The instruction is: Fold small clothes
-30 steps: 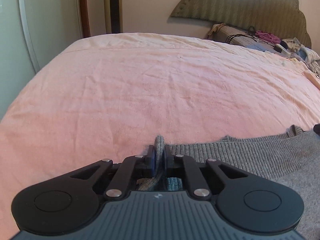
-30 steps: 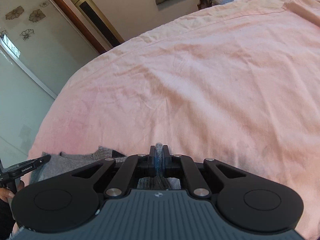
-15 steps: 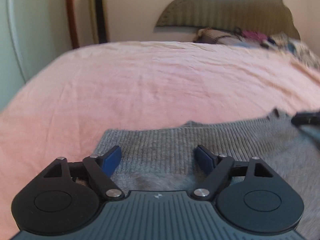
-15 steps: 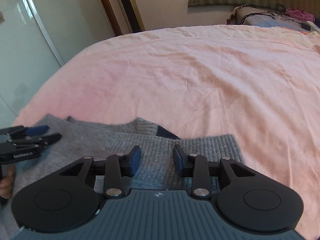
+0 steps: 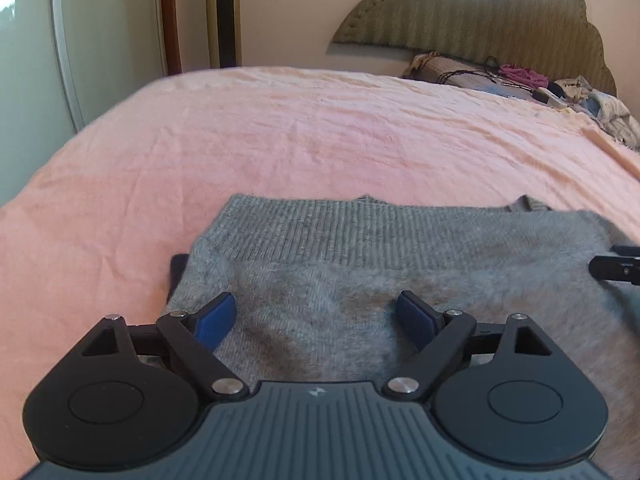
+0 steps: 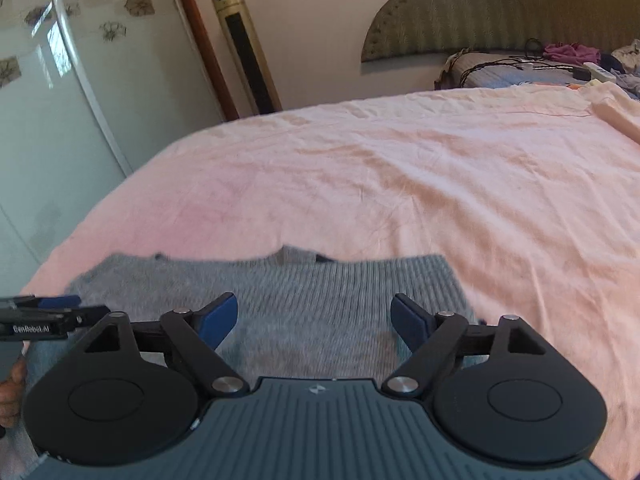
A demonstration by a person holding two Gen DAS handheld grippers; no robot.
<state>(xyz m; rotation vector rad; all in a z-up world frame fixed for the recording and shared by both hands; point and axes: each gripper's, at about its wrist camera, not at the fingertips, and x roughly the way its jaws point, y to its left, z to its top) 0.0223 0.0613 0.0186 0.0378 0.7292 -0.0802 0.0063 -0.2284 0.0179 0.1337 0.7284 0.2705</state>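
Observation:
A grey knit sweater lies folded on the pink bed sheet, its ribbed hem on the far side. My left gripper is open and empty above the sweater's left part. My right gripper is open and empty above the sweater's right part. The right gripper's tip shows at the right edge of the left wrist view. The left gripper shows at the left edge of the right wrist view.
A padded headboard stands at the far end. A pile of clothes, cables and small items lies at the head of the bed. A tall fan tower and a glass wardrobe door stand to the left.
Both grippers were shut on the sweater's hem a second ago. They let go, opened wide and pulled back, leaving the sweater lying flat on the sheet.

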